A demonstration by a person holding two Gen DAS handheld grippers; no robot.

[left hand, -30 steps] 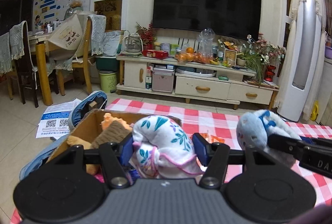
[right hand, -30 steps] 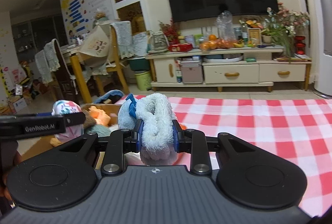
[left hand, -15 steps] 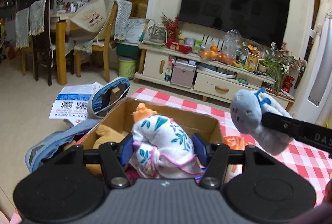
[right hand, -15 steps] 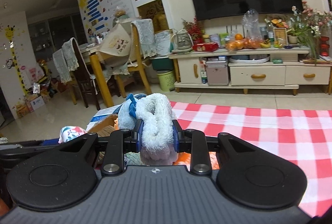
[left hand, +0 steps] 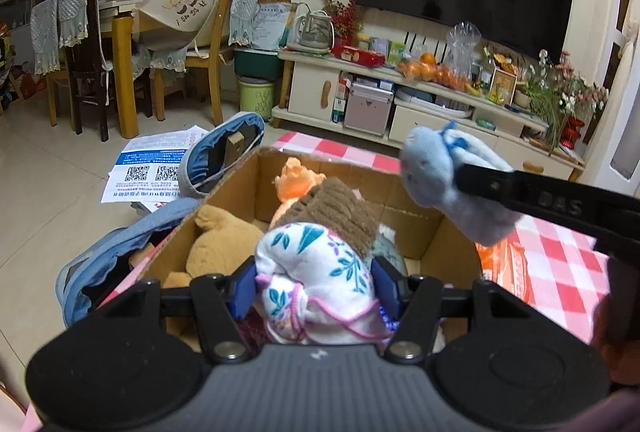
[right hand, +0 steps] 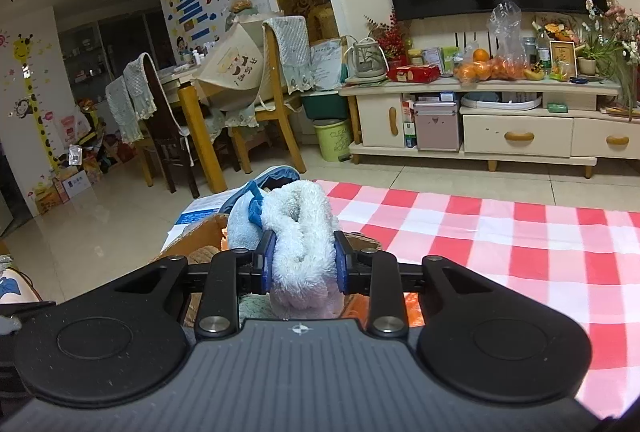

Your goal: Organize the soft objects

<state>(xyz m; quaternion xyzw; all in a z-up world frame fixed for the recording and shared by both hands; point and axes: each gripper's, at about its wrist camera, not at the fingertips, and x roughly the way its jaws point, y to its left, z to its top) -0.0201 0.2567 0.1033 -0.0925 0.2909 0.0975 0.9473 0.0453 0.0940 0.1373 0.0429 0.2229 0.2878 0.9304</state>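
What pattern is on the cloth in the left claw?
White cloth with teal leaves, purple sprigs and pink trim; clearest in the left wrist view.

The box is open on top, but plush toys fill its left and middle. Bare floor shows only near the far right wall. The right gripper and its blue toy hang over that corner.

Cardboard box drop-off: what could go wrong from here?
1. The right gripper is opening while the blue plush hangs over the cardboard box's right rim; it may land on the checkered cloth.
2. The box looks full, so the floral bundle in the left gripper may roll off the pile.
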